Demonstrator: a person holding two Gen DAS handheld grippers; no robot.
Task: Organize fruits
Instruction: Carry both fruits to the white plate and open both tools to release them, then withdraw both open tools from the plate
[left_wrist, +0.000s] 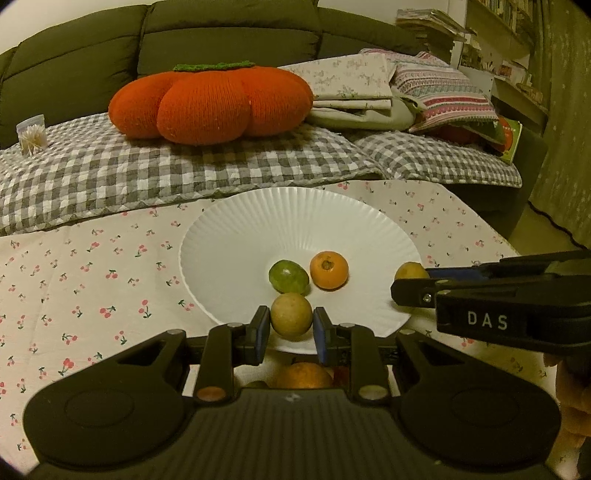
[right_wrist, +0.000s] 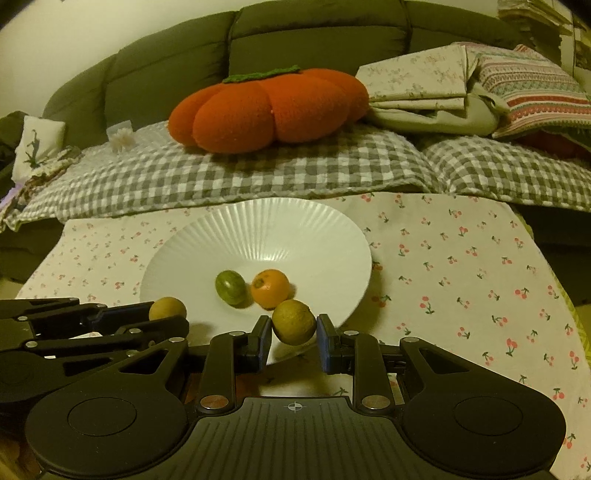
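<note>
While two fruits, a green fruit (right_wrist: 230, 287) and an orange fruit (right_wrist: 270, 288), lie in the white plate (right_wrist: 314, 236), a tan fruit (left_wrist: 291, 316) is pinched in the left gripper (left_wrist: 291, 334) and a brown fruit (right_wrist: 294, 322) in the right gripper (right_wrist: 294, 339), both over the near rim. Placement is judged under way; lowering, then release, is required.

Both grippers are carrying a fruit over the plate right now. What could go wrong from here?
1. The left gripper and right gripper each hold a round tan fruit only by its sides; either could slip out.
2. Dropped from height, one could roll off the white plate.
3. It could knock the green fruit or orange fruit.
4. The grippers sit close together and might collide.
</note>
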